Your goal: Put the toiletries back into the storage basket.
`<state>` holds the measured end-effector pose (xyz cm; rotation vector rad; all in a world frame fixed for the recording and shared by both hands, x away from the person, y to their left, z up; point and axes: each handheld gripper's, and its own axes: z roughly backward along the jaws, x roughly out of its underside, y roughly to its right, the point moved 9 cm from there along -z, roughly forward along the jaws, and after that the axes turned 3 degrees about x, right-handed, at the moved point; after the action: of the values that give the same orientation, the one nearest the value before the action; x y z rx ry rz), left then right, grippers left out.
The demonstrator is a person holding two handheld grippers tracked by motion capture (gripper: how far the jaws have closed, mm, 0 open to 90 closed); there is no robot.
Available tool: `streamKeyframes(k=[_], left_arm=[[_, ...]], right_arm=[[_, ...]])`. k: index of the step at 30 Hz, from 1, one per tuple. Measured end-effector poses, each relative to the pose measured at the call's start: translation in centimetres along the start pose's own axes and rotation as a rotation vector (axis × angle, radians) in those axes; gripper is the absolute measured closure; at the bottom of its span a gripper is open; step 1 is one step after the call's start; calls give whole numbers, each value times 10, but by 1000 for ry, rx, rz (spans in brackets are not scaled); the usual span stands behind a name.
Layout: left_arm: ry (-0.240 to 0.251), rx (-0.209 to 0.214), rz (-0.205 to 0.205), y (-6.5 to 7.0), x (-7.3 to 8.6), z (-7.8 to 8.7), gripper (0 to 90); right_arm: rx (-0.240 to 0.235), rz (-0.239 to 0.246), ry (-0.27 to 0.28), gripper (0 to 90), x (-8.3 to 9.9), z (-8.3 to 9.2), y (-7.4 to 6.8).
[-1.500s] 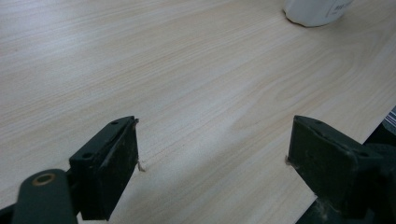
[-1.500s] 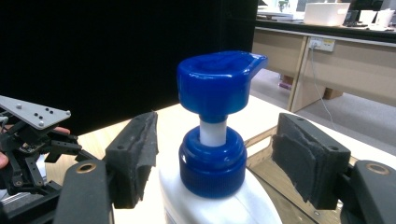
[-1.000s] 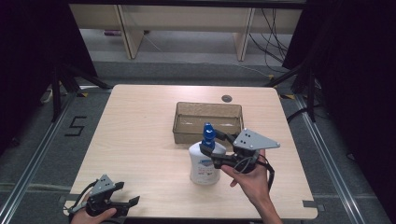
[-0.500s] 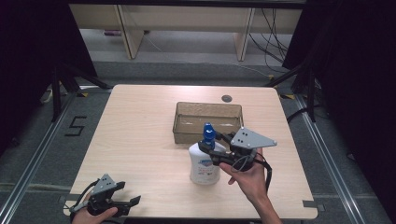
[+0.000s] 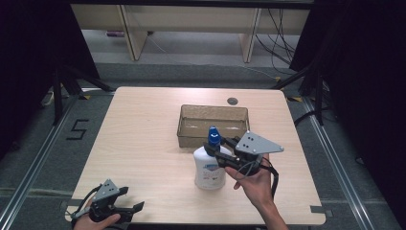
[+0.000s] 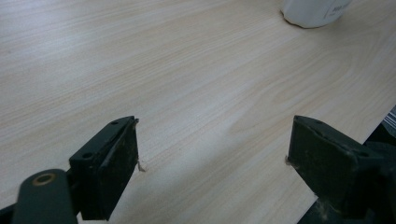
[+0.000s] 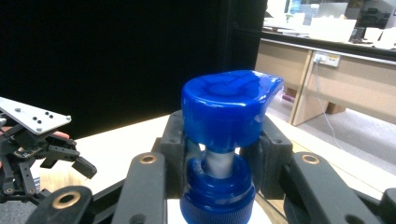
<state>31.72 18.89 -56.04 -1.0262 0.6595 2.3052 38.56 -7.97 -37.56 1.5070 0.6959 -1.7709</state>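
The right gripper [image 7: 219, 161] has just been closing its jaws onto the blue pump neck [image 7: 219, 163] of the white bottle [image 5: 209, 167]; the bottle looks rigid, smooth and top-heavy, and the neck under the head gives a sure hold. The left gripper [image 6: 212, 161] rests near-left, jaws spread.

A pale wooden table [image 5: 143, 143] spreads under and ahead of the open left jaws, and lies below the right jaws too. Just beyond the right jaws sits a shallow brown tray [image 5: 191, 125] — its near wall close behind them. Farther past it, a small dark round fitting [image 5: 232, 101] is set in the tabletop. Well off to the left of the left jaws, a "5" [image 5: 78, 129] is marked on the floor.
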Motion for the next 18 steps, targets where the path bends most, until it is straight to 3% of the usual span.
streamKeyframes(k=[12,18], left_arm=[[19,2,0,0,0,1,155],[12,3,-2,0,0,0,155]], right_arm=[[35,16,3,626,-1,-1,1],[38,-4,-17,627,-2,-3,-1]])
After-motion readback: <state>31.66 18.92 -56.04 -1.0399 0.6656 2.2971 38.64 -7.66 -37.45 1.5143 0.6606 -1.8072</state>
